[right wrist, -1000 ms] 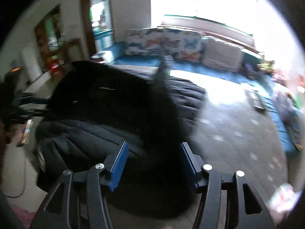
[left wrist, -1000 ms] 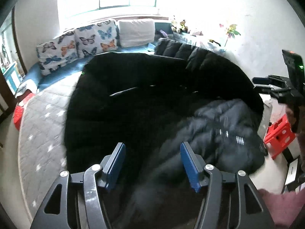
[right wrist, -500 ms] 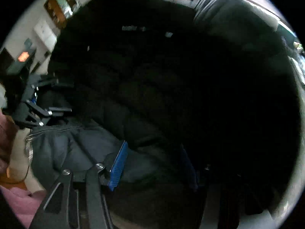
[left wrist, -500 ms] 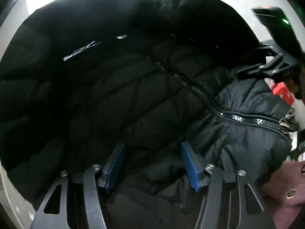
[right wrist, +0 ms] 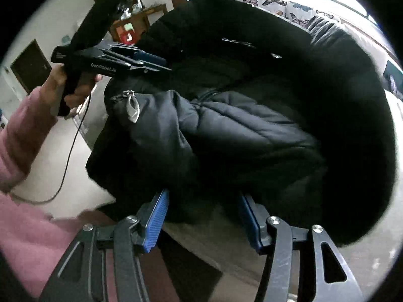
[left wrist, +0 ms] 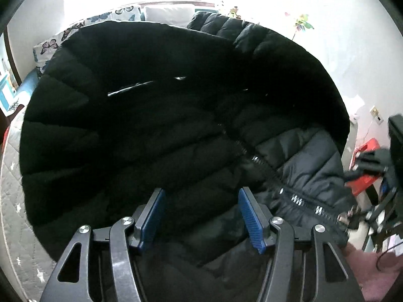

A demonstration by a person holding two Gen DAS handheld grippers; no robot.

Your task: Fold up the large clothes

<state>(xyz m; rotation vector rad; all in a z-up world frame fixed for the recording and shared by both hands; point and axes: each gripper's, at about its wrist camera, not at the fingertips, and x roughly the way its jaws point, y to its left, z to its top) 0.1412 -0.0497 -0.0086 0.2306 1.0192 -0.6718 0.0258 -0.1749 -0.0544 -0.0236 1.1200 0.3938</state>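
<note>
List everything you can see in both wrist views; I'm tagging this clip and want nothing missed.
puffer jacket: one, black, spread over the quilted surface, filling both views
zipper: one, dark with shiny teeth, runs down the jacket front to a pull at the near end
quilted cover: one, pale grey, under the jacket
butterfly cushions: several, white with print, far side by the window
red crate: one, right of the jacket, partly hidden
left gripper: black with blue pads, open over the jacket; also seen from the side in the right wrist view
right gripper: same make, open at the jacket's near edge
hand: one, pink sleeve, holding the left gripper
</note>
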